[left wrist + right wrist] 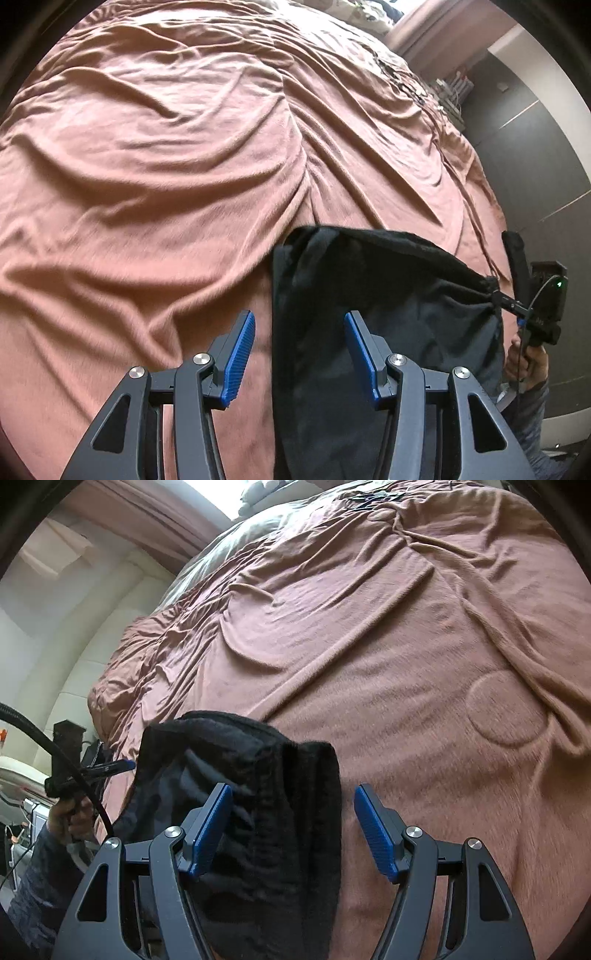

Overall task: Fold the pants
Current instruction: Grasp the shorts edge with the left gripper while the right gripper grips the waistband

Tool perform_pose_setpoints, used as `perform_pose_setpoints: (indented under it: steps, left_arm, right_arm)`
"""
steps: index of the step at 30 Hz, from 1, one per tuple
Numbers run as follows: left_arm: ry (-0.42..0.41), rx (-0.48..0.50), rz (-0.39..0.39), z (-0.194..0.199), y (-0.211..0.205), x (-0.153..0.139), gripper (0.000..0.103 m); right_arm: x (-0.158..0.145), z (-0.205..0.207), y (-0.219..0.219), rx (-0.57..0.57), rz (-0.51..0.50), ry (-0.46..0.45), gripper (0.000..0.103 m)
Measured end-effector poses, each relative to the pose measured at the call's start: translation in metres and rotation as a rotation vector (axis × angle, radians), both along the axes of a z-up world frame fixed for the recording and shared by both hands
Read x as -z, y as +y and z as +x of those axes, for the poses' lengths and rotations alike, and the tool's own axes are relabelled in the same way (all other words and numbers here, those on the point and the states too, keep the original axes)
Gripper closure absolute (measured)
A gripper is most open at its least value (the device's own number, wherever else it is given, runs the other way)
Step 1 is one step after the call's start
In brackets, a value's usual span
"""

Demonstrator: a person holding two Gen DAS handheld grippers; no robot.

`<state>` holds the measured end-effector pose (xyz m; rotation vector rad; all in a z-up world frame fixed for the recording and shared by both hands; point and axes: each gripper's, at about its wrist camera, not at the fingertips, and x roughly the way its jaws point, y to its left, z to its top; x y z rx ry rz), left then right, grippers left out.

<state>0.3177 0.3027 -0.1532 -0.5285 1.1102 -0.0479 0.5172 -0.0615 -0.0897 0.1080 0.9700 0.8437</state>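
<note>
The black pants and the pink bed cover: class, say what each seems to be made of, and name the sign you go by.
Black pants: a soft, matte knit, probably fleece or jersey; the folded edge looks fuzzy and the cloth sags in loose folds. Pink bed cover: a brushed, plush-looking fabric, perhaps velour or microfibre; it shows a short nap, a faint sheen on the ridges and soft creases. The exact fibre cannot be told.

Both grippers – the left gripper (299, 354) and the right gripper (293, 829) – have black arms, round silver screws and bumpy blue pads (240, 356). A black cable (55, 746) – and a grey sleeve (35, 882).
</note>
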Motion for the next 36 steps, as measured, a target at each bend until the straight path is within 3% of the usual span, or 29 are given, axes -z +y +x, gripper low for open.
perform_pose_setpoints:
  steps: [7,16,19,21,22,25,30,36]
  left_arm:
    - [0.025,0.056,0.043,0.028,-0.006,0.014,0.05]
    - [0.02,0.099,0.077,0.055,-0.012,0.019,0.05]
    - [0.025,0.129,0.109,0.059,-0.02,0.019,0.05]
    - [0.024,0.152,0.126,0.06,-0.026,0.019,0.057]
    - [0.024,0.165,0.123,0.059,-0.028,0.018,0.069]
    - [0.017,0.176,0.142,0.059,-0.034,0.016,0.09]
    - [-0.034,0.171,0.165,0.057,-0.038,0.003,0.094]
    - [-0.092,0.15,0.167,0.057,-0.035,-0.016,0.095]
  right_arm:
    - [0.01,0.01,0.01,-0.003,-0.013,0.012,0.04]
    - [0.01,0.007,0.018,-0.024,-0.055,-0.005,0.053]
    - [0.009,0.003,0.02,-0.035,-0.073,-0.021,0.063]
    - [0.008,0.0,0.02,-0.044,-0.084,-0.034,0.072]
    - [0.007,-0.003,0.021,-0.047,-0.09,-0.047,0.074]
    - [0.002,-0.006,0.018,-0.045,-0.086,-0.068,0.081]
    - [-0.003,-0.009,0.016,-0.034,-0.067,-0.097,0.088]
    - [-0.007,-0.017,0.013,-0.022,-0.051,-0.13,0.09]
